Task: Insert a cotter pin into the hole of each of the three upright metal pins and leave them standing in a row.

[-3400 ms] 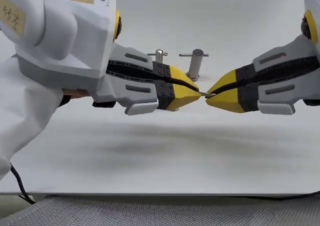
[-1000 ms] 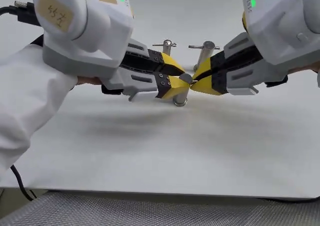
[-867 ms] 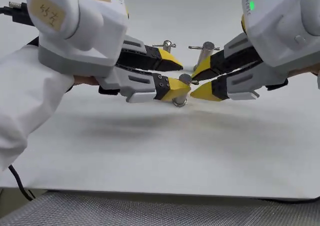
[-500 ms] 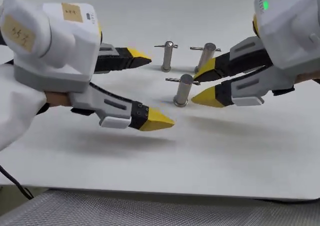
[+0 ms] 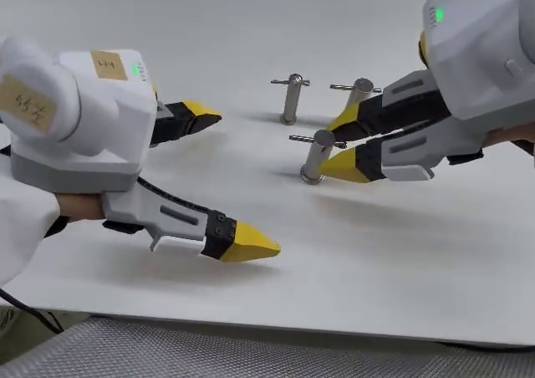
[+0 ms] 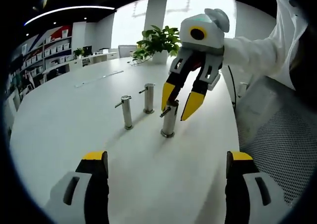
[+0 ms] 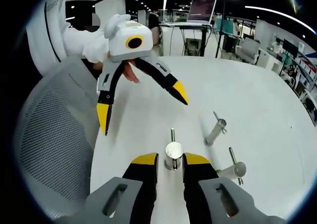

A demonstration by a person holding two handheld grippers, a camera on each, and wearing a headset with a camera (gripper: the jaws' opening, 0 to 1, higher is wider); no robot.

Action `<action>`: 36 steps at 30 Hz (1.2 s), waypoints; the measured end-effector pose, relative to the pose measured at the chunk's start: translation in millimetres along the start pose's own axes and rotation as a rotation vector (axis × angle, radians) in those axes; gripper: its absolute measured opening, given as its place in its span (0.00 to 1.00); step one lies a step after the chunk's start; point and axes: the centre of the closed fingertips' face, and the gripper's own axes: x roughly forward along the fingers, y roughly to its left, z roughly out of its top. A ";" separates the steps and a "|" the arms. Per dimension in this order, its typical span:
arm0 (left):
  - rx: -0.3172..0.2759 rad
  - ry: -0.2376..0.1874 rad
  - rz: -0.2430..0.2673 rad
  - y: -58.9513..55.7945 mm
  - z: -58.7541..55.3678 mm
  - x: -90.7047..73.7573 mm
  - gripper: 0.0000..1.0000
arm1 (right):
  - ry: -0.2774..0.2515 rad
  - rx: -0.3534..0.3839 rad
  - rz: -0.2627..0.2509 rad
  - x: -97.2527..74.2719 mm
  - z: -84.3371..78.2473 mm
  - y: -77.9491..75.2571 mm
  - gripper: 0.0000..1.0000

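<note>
Three upright metal pins stand on the white table, each with a cotter pin through its top: the near pin (image 5: 314, 159), the back left pin (image 5: 291, 99) and the back right pin (image 5: 360, 90). My right gripper (image 5: 330, 148) is open, and its yellow tips straddle the near pin's top (image 7: 174, 149) without gripping it. My left gripper (image 5: 227, 180) is wide open and holds nothing, off to the left and well away from the pins. In the left gripper view the three pins (image 6: 170, 119) stand ahead, with the right gripper (image 6: 182, 96) around the nearest.
The white table (image 5: 393, 252) stretches wide around the pins, and its front edge (image 5: 251, 324) runs above a grey mesh chair seat. A white sleeve (image 5: 21, 227) is at the left. Desks, screens and a potted plant (image 6: 158, 38) lie far behind.
Both grippers, earlier shut at the near pin's top, have opened. The left one has drawn back to the left and toward the front. The near pin stands free with its cotter pin in.
</note>
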 end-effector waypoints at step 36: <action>-0.055 -0.017 0.068 7.8 -1.5 -10.0 0.94 | 0.041 0.041 -0.080 -58.6 -46.4 -37.6 0.07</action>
